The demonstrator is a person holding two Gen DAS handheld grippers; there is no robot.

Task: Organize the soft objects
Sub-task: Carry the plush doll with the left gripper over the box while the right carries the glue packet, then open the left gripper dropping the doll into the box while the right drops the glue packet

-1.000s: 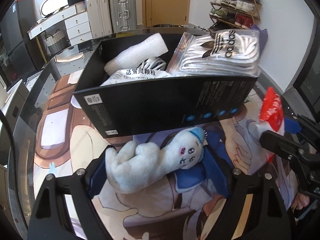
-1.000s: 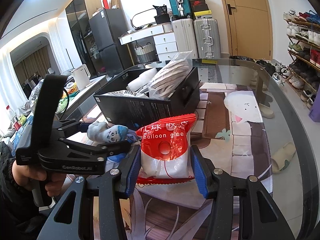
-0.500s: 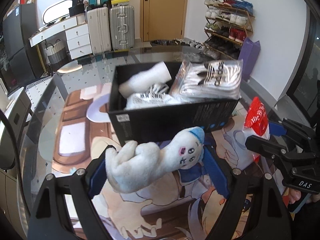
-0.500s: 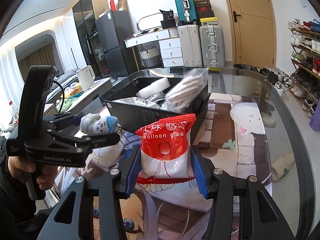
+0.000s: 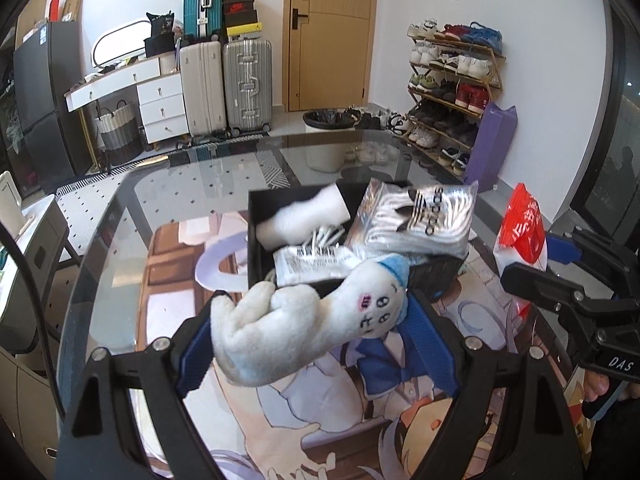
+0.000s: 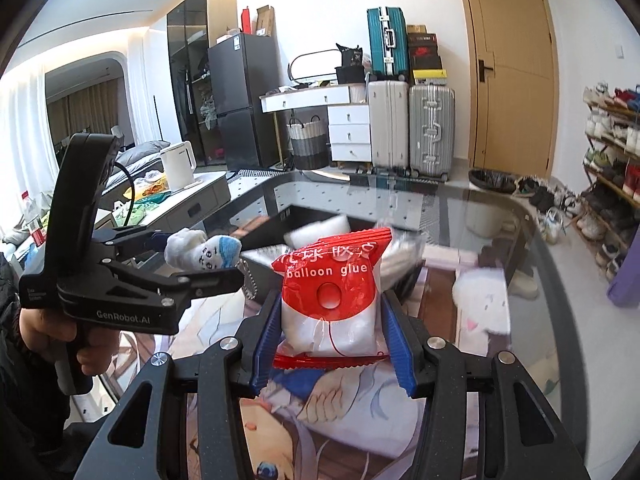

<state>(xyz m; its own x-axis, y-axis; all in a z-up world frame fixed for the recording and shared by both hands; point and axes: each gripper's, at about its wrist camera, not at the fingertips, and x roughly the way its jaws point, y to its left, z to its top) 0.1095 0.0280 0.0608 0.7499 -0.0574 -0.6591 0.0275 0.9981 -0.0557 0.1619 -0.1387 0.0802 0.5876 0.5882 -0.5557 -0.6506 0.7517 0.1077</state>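
Over on the left, the left gripper (image 5: 310, 322) is clamped across a white plush toy (image 5: 304, 312), its blue pads (image 5: 430, 344) pressing in on either end. The toy lies sideways between them, the little stitched face and pale blue cap toward the right pad, the lumpy body toward the left. It is lifted clear of the glass worktop (image 5: 116, 264), and from the right wrist view a short bead chain hangs from it. A hand (image 6: 60, 340) grips that tool's handle low down at the left.

Just beyond the toy sits an open black box (image 5: 256, 240) on the worktop, resting on a printed cartoon mat (image 5: 168, 280). Inside it are a white soft roll (image 5: 304, 216) at the back left, a flat printed packet (image 5: 312, 264) in front, and a silvery bag of socks (image 5: 420, 216) with a black logo, leaning up out of the right side.

Farther right, the right gripper (image 6: 330, 334) is closed on a red and white packet (image 6: 332, 292) marked "balloon glue", held upright between its blue pads (image 6: 394, 344) and raised off the worktop, near the box's right end. Through the glass a white plush slipper (image 6: 480, 304) shows on the floor beneath.
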